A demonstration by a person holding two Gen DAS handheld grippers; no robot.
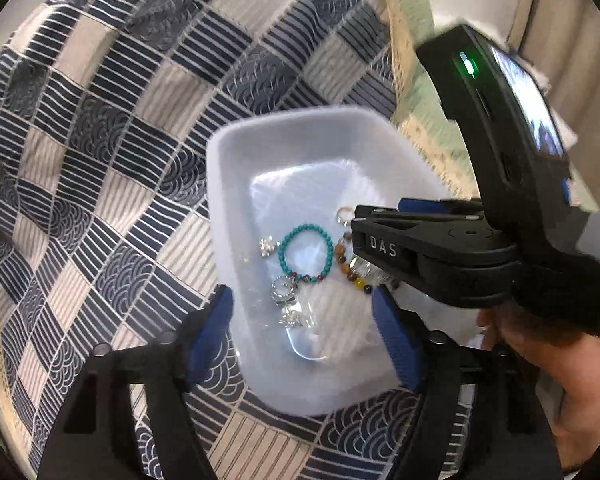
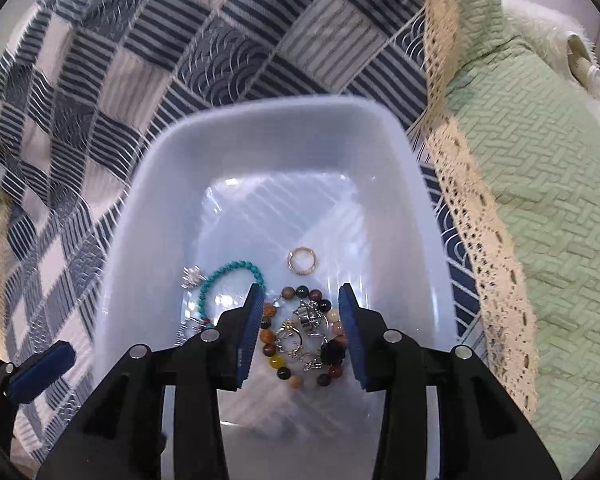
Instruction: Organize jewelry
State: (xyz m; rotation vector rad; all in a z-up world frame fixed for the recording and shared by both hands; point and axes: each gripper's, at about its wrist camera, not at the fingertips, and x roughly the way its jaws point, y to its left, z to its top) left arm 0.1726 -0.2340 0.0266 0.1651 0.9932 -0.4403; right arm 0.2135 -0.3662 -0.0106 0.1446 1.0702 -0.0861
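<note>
Left wrist view: white tub (image 1: 236, 184) on a blue patchwork quilt (image 1: 100, 128). In it lie a turquoise bracelet (image 1: 305, 254) and silver charms (image 1: 286, 290). The right gripper (image 1: 374, 252), held by a hand (image 1: 560, 364), hides part of a brown bead bracelet (image 1: 342, 258). Left gripper (image 1: 302, 332) wide open, empty, above the tub.

Right wrist view: right gripper (image 2: 302, 328) partly open, gripping nothing, pads either side of the brown bead bracelet (image 2: 274, 344) below. Seen only here: gold ring (image 2: 302, 261) whole, green blanket (image 2: 540, 184), lace edging (image 2: 476, 216).

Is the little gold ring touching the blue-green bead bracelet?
Apart. In the right wrist view the gold ring lies alone on the bin's floor, with bare plastic between it and the turquoise bracelet.
</note>
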